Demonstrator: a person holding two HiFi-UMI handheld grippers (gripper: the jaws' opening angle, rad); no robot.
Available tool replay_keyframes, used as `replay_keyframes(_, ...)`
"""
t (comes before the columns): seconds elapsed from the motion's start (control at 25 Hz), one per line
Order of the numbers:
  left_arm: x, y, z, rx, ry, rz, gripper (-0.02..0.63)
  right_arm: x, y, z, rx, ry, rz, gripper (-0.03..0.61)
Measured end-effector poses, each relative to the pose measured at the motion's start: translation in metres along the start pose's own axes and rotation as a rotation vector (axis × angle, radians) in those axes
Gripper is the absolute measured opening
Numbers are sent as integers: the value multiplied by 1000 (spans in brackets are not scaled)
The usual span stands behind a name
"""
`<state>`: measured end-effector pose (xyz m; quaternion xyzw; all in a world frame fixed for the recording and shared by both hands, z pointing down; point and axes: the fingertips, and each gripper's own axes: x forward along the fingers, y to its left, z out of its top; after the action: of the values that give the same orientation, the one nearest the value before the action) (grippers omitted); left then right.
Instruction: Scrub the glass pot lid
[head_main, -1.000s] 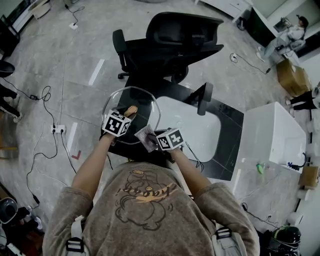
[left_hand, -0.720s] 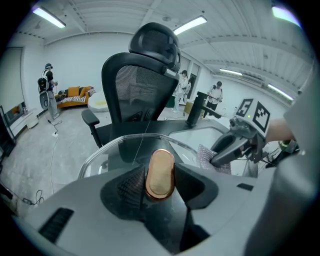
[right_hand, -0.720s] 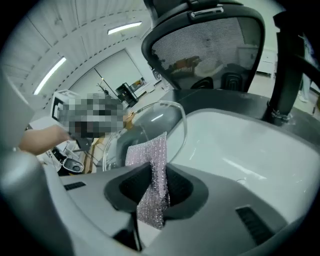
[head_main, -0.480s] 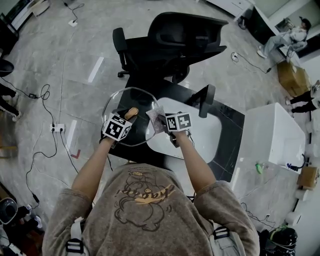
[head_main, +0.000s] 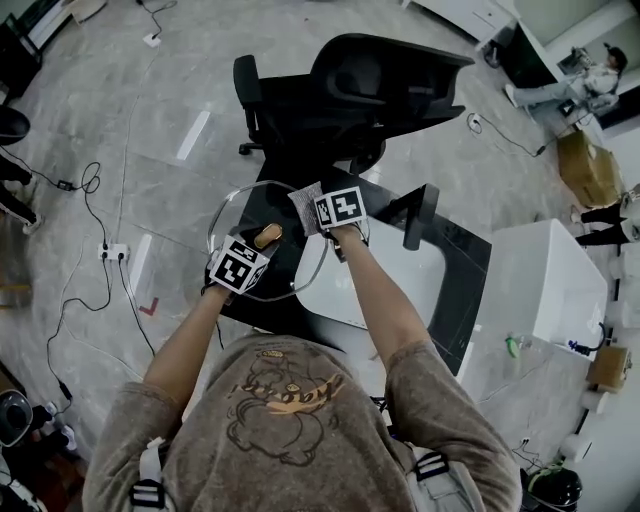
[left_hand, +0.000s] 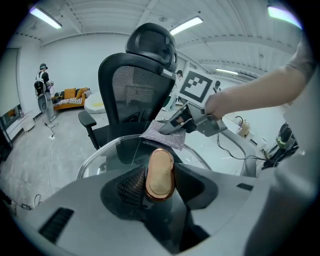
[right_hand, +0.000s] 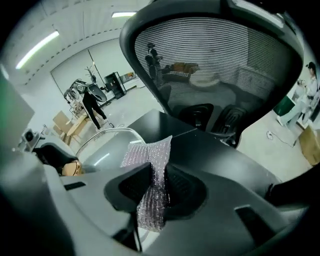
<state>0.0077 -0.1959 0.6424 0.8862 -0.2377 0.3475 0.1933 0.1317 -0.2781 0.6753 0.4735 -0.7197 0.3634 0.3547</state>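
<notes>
Left gripper (head_main: 250, 255) clamps the tan knob (left_hand: 160, 172) of the round glass pot lid (head_main: 232, 205), aloft at eleven o'clock. Right gripper (head_main: 322, 210) pinches a silvery scrub cloth (right_hand: 147, 150) at its two-o'clock rim. Hard pressure there might twist it loose.

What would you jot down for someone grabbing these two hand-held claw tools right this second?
Left gripper: shut on the knob of the glass pot lid, holding it in the air over the edge of the black table.
Right gripper: shut on the scrub cloth, which sits at the lid's far rim, apparently touching it.
Done: both things gripped, cloth brought to the lid.
Left: scrub the glass. How clean it is can't be judged.
</notes>
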Motion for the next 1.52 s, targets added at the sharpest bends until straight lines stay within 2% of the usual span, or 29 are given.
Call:
replay_keyframes(0.24,1,-1,0,-1,-5,-11,192,27,18,41,-104,31,-7,101)
replay_keyframes(0.32,1,-1,0,3,-14,-14,192,37,33,55,-146,31,11,100)
replay_keyframes(0.44,3,-1,-1,9,-19,-16,192,54,67,78,-221,1,85,100)
replay_keyframes(0.6,4,0,-3,4,-9,-8,192,68,86,89,-305,48,75,100)
replay_keyframes(0.68,3,0,-2,3,-11,-5,192,74,102,94,-336,54,102,100)
replay_keyframes(1.12,4,0,-2,-3,-20,3,192,88,218,76,-695,79,430,100)
replay_keyframes(1.32,5,0,-3,-22,-26,-8,192,88,246,62,-767,100,518,100)
replay_keyframes(1.52,6,0,-3,-28,-30,-9,192,88,251,59,-789,114,548,101)
